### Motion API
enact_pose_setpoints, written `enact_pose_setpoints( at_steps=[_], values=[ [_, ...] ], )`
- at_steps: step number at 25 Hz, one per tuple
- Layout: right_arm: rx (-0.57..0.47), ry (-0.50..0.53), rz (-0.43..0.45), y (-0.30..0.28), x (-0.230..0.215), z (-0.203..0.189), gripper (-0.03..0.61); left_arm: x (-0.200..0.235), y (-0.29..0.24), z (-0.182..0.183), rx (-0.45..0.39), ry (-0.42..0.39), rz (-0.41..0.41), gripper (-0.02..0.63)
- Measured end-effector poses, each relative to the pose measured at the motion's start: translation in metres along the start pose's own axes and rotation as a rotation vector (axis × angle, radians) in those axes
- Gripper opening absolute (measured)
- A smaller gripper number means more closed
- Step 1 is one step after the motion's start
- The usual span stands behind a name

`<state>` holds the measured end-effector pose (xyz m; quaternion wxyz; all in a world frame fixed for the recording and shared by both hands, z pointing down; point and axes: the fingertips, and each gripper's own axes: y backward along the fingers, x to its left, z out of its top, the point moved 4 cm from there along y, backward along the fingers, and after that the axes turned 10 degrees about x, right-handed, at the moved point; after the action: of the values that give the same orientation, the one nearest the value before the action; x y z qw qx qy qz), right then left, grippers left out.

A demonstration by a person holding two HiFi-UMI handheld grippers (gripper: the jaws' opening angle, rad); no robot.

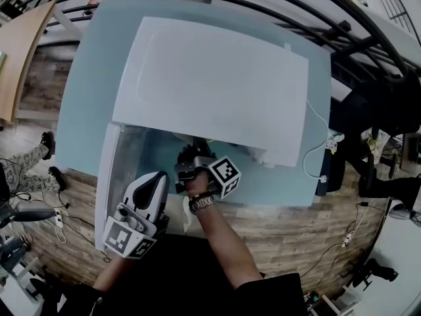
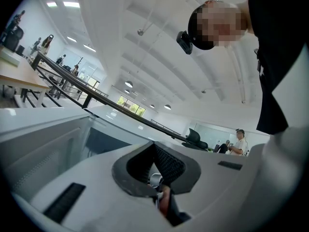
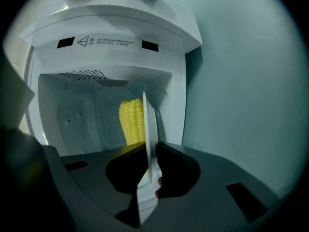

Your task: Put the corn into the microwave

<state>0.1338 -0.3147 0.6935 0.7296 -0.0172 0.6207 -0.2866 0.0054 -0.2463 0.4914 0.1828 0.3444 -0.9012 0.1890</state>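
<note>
Right claw (image 3: 148, 148): clenched on the rim of a white plate (image 3: 146, 120), which I see edge-on between the jaws. The corn (image 3: 131, 122), a yellow cob, lies against the plate's left face in my right gripper view, framed by the open cavity of the microwave (image 3: 111, 42). There is open room on both sides of the plate, more toward the cavity's left wall than toward its right. I can't tell how far past the front edge the cob sits.

Left claw (image 2: 154, 148): closed on nothing, its tips meeting. It is tilted up toward the ceiling and held low beside the door (image 1: 108, 176), which stands swung out to the left.

The white microwave sits on a pale blue-green desk (image 1: 85, 110), with a bare margin around it. A white cable (image 1: 316, 143) loops over the desk's right side. A black railing (image 1: 276, 8) runs behind, and the floor (image 1: 316, 236) is wood-patterned.
</note>
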Motion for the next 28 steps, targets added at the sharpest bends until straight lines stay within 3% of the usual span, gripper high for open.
enact_pose_setpoints(
  at_steps=[8,18,28],
  values=[
    [0.032,-0.008,-0.091,-0.011,-0.007,0.000,0.035,0.000,-0.005,0.001,-0.001,0.016,-0.009,0.003],
    [0.083,0.002,-0.030,-0.011,-0.004,-0.009,0.037,0.002,-0.002,-0.004,0.006,0.019,0.010,0.003],
    [0.083,0.010,-0.034,0.006,-0.011,-0.016,0.057,-0.003,0.000,-0.005,-0.003,0.017,0.017,0.003]
  ],
)
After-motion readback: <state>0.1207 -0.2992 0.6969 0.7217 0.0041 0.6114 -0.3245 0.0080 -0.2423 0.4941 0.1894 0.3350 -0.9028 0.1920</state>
